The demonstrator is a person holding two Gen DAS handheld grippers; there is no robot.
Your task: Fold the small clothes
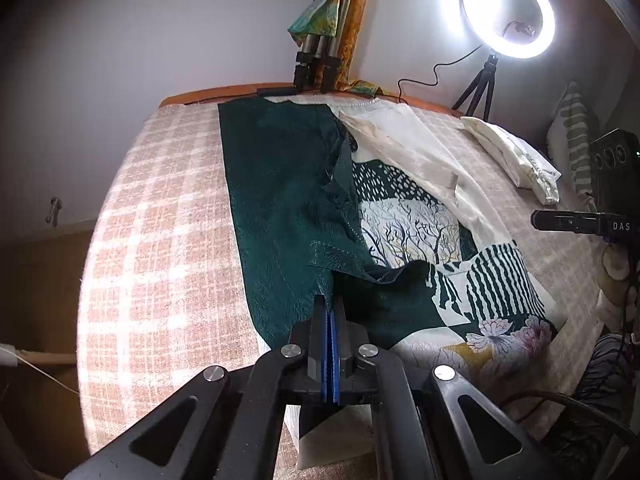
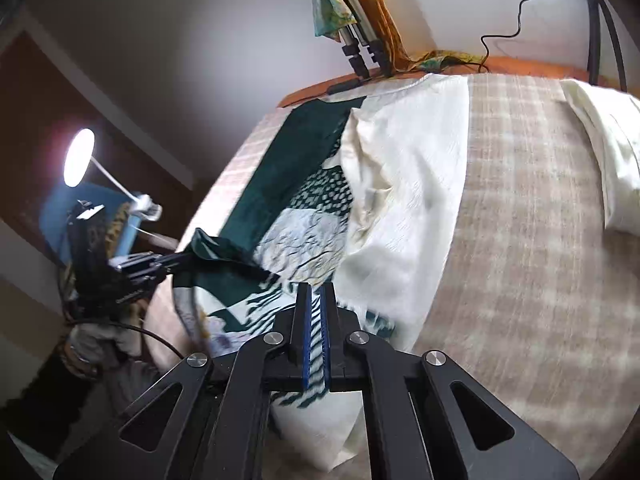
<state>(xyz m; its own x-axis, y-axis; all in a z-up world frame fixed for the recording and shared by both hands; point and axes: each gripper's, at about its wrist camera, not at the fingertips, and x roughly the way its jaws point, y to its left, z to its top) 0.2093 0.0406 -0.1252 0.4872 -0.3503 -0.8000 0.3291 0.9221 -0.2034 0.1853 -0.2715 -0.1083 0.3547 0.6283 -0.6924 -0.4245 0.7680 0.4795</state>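
A garment [image 1: 288,200] in dark green, with white tree, stripe and flower prints and a cream underside, lies spread on the checked bed cover [image 1: 160,220]. It also shows in the right wrist view [image 2: 304,236]. My left gripper [image 1: 331,304] is shut on a dark green edge of the garment near its front end. My right gripper [image 2: 316,296] is shut on the striped printed edge of the garment. The left gripper also shows at the left of the right wrist view [image 2: 176,260], pinching the green cloth. The right gripper shows at the right edge of the left wrist view [image 1: 538,220].
A folded cream cloth [image 1: 516,160] lies at the bed's far right. A ring light [image 1: 508,8] on a tripod and tripod legs [image 1: 316,60] draped with coloured cloth stand behind the bed. A lamp [image 2: 78,158] glows at the left.
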